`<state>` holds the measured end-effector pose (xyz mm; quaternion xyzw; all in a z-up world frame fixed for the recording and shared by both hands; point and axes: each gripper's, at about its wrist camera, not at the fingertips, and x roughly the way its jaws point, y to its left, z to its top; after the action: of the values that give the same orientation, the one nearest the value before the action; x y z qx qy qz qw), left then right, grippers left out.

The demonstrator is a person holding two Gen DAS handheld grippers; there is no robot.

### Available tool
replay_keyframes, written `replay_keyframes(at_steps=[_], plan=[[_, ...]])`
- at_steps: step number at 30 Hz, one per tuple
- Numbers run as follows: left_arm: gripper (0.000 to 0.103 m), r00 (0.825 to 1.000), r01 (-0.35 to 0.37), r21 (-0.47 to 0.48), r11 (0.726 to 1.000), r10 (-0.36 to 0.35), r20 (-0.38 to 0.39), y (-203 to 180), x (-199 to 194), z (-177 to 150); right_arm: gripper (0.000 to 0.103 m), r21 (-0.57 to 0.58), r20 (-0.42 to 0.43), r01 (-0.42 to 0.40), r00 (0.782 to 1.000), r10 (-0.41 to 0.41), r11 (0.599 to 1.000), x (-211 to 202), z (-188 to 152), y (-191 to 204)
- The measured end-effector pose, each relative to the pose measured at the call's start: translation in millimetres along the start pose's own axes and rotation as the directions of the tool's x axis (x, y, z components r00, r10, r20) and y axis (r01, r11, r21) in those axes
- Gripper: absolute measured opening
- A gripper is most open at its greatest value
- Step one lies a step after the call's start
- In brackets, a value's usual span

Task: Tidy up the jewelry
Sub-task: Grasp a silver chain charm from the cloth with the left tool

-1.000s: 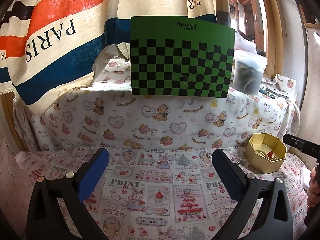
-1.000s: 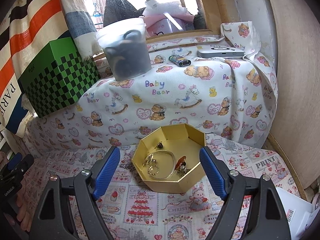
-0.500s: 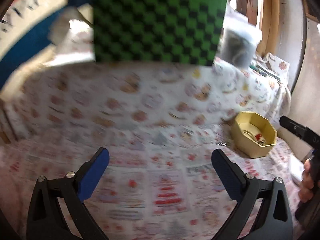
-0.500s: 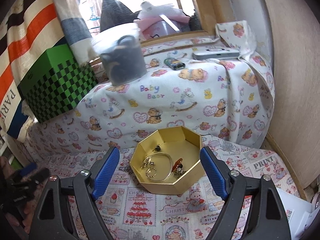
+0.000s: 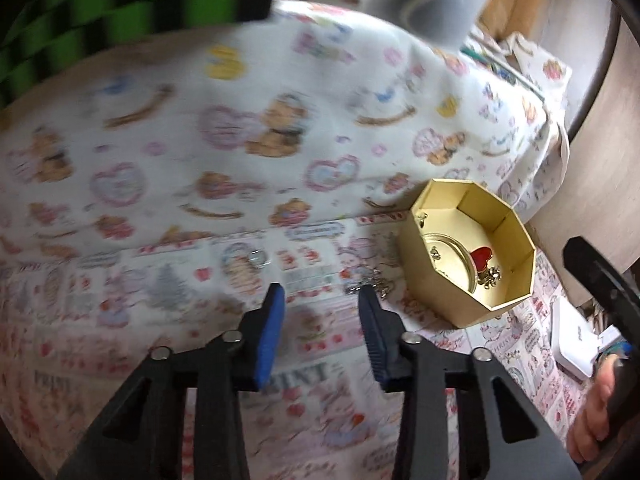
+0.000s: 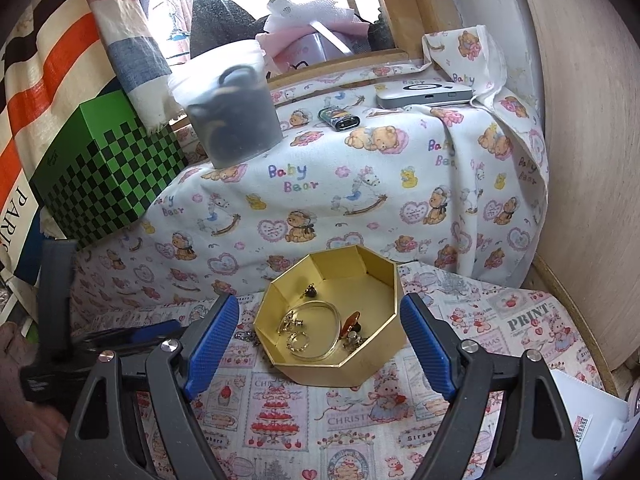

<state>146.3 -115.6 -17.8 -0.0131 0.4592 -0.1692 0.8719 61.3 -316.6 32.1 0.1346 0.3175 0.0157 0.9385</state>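
A gold octagonal box [image 6: 344, 372] stands on the printed cloth and holds a bangle [image 6: 316, 332], a ring [image 6: 298, 340] and a red heart pendant [image 5: 480, 258]. My right gripper [image 6: 318, 312] is open, its blue pads apart on either side of the box's near rim. My left gripper [image 5: 322, 300] points down at the cloth left of the box [image 5: 432, 292]. Its jaws are closing with nothing between them. A silver chain [image 5: 372, 284] lies on the cloth just past its right fingertip. A small ring [image 5: 258, 258] lies farther left. The view is blurred.
A raised ledge under bear-print cloth carries a green checkered box [image 6: 108, 172], a plastic tub [image 6: 236, 120], a lighter [image 6: 340, 118] and a white device [image 6: 424, 94]. A wooden wall [image 6: 580, 200] closes the right side. A white carton [image 5: 576, 340] lies at the lower right.
My left gripper has swung right and downward toward the gold box, and its jaws have narrowed from wide apart. It now shows at the left of the right wrist view. The right gripper has hardly moved.
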Motion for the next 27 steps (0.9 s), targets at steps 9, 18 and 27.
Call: replay_keyframes(at_steps=[9,18,27], plan=[[0.024,0.999,0.031,0.016,0.999,-0.03,-0.028,-16,30,7,0.084,0.009,-0.002,0.0,1.0,0.0,1.0,-1,1,0],[0.008,0.998,-0.044,0.1,0.994,0.048,-0.034,-41,42,1,0.084,0.006,-0.004,0.008,1.0,-0.008,1.0,-1,0,0],[0.0,0.997,-0.05,0.053,0.997,0.047,0.054,-25,-4,-2,0.084,-0.005,0.002,0.014,1.0,-0.014,1.0,-1,0,2]])
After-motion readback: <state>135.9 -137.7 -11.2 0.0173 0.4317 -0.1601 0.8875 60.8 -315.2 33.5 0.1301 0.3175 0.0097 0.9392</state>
